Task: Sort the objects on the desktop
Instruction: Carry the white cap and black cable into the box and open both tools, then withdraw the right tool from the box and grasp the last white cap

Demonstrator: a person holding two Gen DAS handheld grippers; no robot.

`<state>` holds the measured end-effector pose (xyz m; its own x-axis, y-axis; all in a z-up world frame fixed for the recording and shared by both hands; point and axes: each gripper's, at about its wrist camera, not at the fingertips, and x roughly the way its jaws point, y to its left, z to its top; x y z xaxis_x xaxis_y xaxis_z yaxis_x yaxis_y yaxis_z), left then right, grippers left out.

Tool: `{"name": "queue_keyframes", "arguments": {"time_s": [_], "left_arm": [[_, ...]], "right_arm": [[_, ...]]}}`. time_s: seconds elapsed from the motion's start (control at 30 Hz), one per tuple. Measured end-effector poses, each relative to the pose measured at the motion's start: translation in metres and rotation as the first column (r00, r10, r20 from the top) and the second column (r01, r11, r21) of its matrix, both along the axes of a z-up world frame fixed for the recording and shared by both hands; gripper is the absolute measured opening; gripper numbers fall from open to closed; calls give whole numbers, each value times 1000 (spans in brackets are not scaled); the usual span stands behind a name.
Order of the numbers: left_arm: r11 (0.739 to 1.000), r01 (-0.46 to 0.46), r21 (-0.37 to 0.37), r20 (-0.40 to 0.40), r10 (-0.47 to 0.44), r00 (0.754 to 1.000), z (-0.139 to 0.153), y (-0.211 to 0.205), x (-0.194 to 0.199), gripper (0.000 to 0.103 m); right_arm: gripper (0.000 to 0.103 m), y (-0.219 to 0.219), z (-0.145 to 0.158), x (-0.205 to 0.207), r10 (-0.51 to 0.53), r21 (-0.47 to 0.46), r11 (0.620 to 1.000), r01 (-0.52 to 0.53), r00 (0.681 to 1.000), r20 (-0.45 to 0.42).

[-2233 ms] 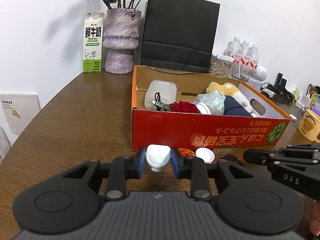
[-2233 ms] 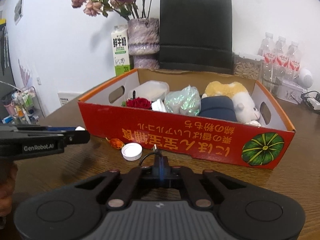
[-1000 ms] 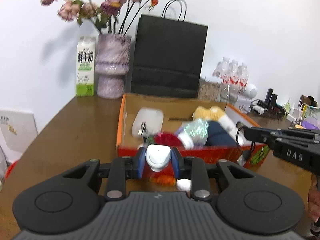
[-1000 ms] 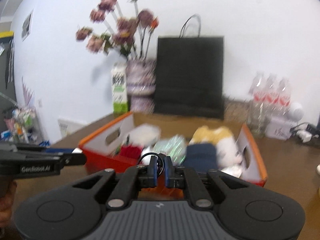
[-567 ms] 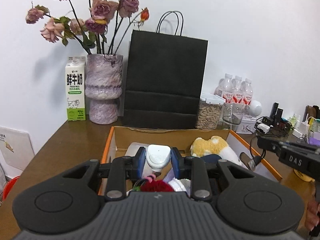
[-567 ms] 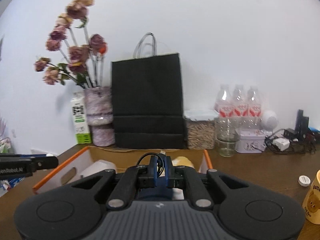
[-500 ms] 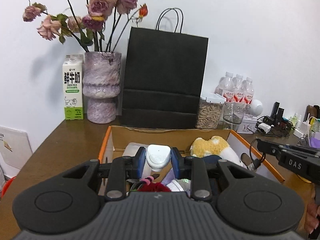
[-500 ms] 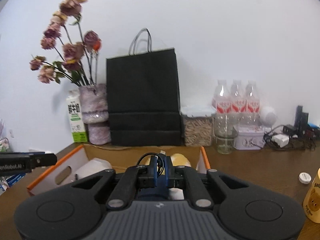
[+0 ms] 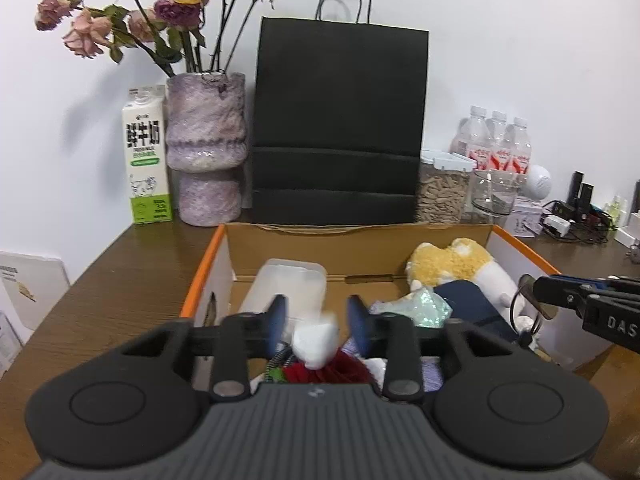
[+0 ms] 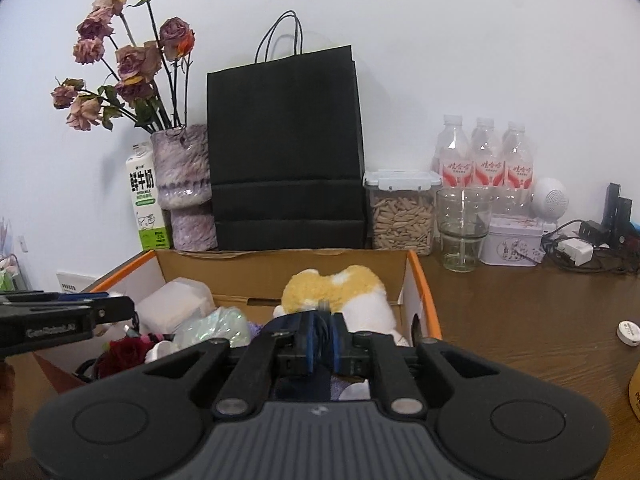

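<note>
An orange cardboard box (image 9: 208, 256) (image 10: 424, 280) holds a clear plastic tub (image 9: 288, 284), a yellow plush toy (image 9: 452, 260) (image 10: 332, 288), a red rose (image 9: 320, 368) (image 10: 124, 354) and a dark blue item (image 9: 468, 304). My left gripper (image 9: 318, 320) is open above the box, and a small white case (image 9: 316, 346), blurred, is dropping free between its fingers. My right gripper (image 10: 320, 340) is shut on a small black cable and hangs over the box's right half. It also shows in the left wrist view (image 9: 560, 300), with the cable loop (image 9: 528, 312) dangling.
Behind the box stand a black paper bag (image 9: 340, 128), a purple vase with dried roses (image 9: 206, 148), a milk carton (image 9: 146, 156), a seed jar (image 10: 400, 212), a glass (image 10: 462, 232) and water bottles (image 10: 484, 156). A white cap (image 10: 628, 332) lies on the table at right.
Both grippers rose from the table front to above the box. My left gripper has just opened and the white case has slipped downward out of it. The right stays shut on the cable.
</note>
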<state>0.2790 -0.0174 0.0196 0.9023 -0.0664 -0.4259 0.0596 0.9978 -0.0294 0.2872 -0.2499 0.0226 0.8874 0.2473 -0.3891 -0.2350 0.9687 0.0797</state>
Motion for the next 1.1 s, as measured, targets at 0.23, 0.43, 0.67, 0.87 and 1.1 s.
{"name": "queue_keyframes", "arguments": {"time_s": [0.23,0.43,0.67,0.87,1.1], "left_arm": [[1000,-26,2,81,26,996,5,-2,-9,103],[999,-35,12,93,34,995,7,-6,-12,103],[999,-47,2,104,46,993,8,-3,-18,103],[999,-52,0,114,52,992,10,-2,-25,103],[998,-59,-4,115,59,992,11,0,-35,103]], "right_arm": [[103,7,8,-16,-11,-23,1000,13,998,69],[103,10,10,-20,0,-30,1000,2,998,71],[103,13,9,-23,11,-41,999,-8,998,63],[103,16,11,-28,24,-41,999,-21,997,70],[103,19,12,-36,32,-40,999,-29,997,71]]}}
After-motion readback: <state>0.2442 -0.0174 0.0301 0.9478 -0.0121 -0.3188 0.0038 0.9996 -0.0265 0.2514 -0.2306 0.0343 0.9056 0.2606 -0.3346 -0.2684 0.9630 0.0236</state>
